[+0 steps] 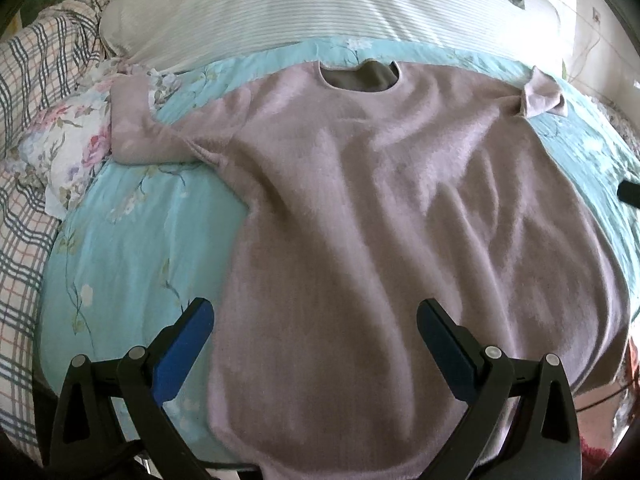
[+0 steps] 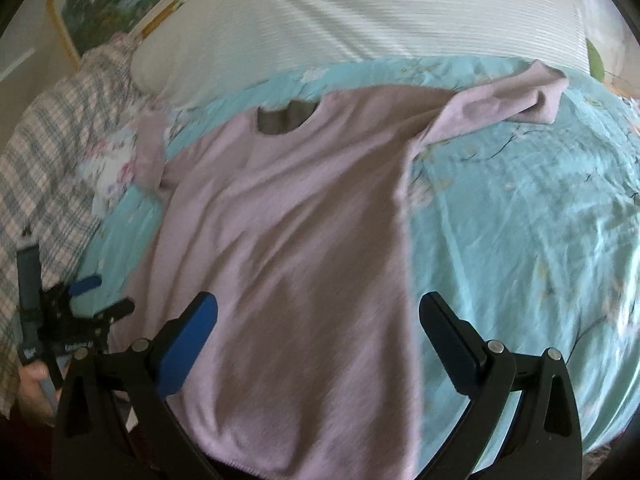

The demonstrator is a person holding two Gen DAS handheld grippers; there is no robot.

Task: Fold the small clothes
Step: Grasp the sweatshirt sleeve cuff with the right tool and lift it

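Observation:
A pale pink sweater [image 1: 360,220] lies spread flat on the turquoise floral bedspread [image 1: 132,248], neck hole at the far end, hem toward me. Its left sleeve [image 1: 136,132] is bent back on a floral pillow; its right sleeve [image 1: 540,94] is bunched. My left gripper [image 1: 314,320] is open and empty, hovering over the hem's left part. In the right wrist view the sweater [image 2: 288,240] and its right sleeve [image 2: 512,100] show. My right gripper [image 2: 318,320] is open and empty over the hem's right part. The left gripper [image 2: 100,296] shows at the left, held by a hand.
A white striped pillow [image 1: 320,12] lies beyond the sweater. A plaid blanket [image 1: 32,120] and a floral pillow [image 1: 72,148] are at the left. The bedspread [image 2: 520,220] extends to the right of the sweater. A framed picture [image 2: 112,4] hangs at the back left.

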